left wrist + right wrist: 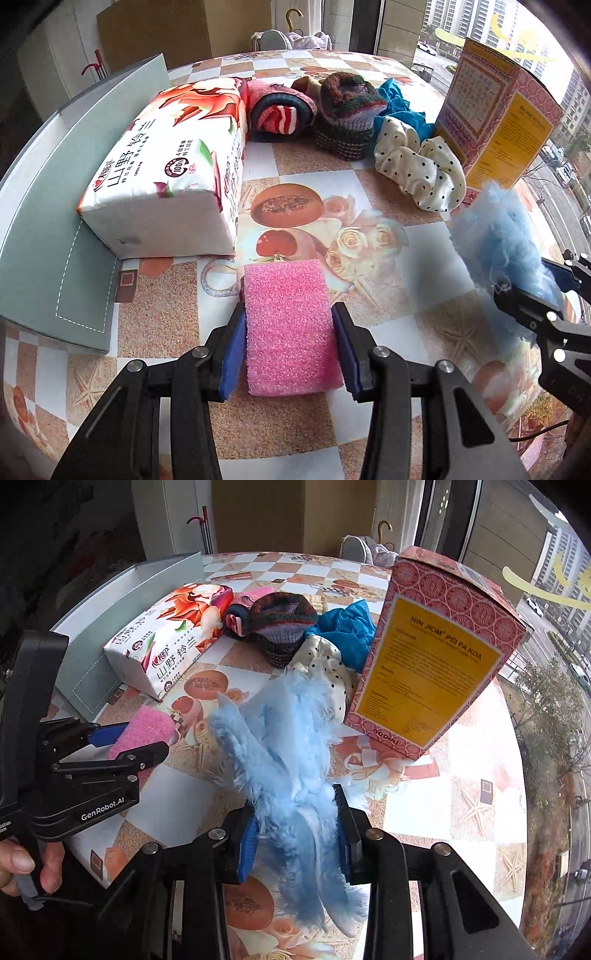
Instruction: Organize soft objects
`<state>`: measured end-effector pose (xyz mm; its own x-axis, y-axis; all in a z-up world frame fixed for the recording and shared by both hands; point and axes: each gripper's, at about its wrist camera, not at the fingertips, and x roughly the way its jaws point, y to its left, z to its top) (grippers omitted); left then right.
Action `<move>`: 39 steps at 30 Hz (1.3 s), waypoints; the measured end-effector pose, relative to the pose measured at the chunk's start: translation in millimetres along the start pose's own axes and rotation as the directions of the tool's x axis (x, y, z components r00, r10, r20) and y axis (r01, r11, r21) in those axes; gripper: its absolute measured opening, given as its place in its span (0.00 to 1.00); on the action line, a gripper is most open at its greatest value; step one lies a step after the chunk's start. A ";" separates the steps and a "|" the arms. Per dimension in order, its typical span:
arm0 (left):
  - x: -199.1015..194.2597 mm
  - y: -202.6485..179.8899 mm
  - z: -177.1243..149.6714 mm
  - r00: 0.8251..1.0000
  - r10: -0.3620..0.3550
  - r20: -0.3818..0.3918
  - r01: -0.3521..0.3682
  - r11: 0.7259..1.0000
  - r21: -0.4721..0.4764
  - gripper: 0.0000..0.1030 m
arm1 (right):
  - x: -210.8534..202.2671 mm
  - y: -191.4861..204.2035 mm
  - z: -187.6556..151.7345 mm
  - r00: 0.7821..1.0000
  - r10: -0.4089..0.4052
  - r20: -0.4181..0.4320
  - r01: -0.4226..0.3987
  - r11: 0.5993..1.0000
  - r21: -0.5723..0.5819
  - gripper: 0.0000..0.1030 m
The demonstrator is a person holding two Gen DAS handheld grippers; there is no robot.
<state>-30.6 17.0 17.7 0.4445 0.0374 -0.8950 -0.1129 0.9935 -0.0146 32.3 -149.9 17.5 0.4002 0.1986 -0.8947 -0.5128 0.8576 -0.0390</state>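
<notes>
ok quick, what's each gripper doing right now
left gripper: shut on the pink sponge.
right gripper: shut on the fluffy blue cloth.

1. The sponge is pink.
2. The fluffy cloth is pale blue.
3. The scrunchie is cream with black dots.
4. The carton is pink-patterned with a yellow panel.
5. The worktop is checked orange and white with fruit and rose prints.
6. The tray is grey-green.
</notes>
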 end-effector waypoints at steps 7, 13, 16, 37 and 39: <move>2.2 -5.8 2.1 1.000 -0.017 0.002 0.017 0.999 0.028 0.57 | -4.0 1.4 0.7 0.997 -0.030 0.068 0.030 1.000 -0.001 0.85; 8.6 -5.2 5.7 1.000 0.001 0.017 -0.001 1.000 0.004 0.69 | 21.8 2.1 17.2 1.000 0.011 0.013 -0.011 1.000 -0.011 0.85; 4.0 -11.1 3.8 0.999 -0.019 0.031 0.018 0.999 0.038 0.45 | 34.1 0.5 9.4 0.999 0.028 -0.020 -0.027 0.999 0.020 0.44; 1.2 -36.0 -11.0 0.991 -0.065 0.118 0.056 0.996 0.074 0.46 | 12.7 -30.9 -27.0 0.997 -0.073 -0.008 0.073 0.970 0.230 0.29; -0.6 -37.0 -15.0 0.989 -0.056 0.136 0.046 0.996 0.073 0.46 | 10.6 -29.4 -30.4 0.997 -0.081 0.012 0.076 0.971 0.227 0.29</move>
<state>-40.0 -21.4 12.1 0.5671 -0.0041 -0.8236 -0.0269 0.9994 -0.0235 28.5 -187.5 -4.4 0.4494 0.1338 -0.8833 -0.2951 0.9555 -0.0053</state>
